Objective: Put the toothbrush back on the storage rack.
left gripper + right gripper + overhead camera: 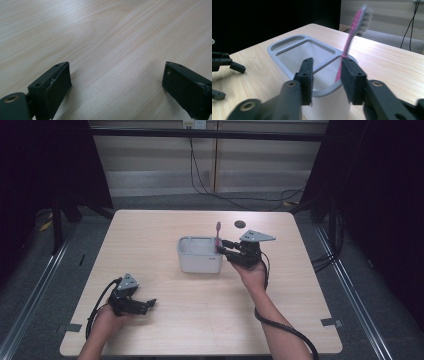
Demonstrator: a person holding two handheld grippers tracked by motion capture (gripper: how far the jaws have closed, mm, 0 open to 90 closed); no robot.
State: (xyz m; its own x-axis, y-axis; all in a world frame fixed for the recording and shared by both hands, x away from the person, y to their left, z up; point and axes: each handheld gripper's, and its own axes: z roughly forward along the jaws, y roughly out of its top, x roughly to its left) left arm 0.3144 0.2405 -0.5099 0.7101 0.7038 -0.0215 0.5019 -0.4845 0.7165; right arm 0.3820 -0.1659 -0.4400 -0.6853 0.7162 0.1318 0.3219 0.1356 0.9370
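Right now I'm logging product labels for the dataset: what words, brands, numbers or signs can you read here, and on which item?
None can be read.
Toothbrush: no brand visible on its pink handle.
Grey-white holder: plain walls, no label.
Wall plate at the top edge: too small to read anything.

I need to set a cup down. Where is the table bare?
Bare: the table left of the holder, and the near edge between the forearms. Crowded: the holder's right end, where the right hand-held gripper meets the toothbrush.
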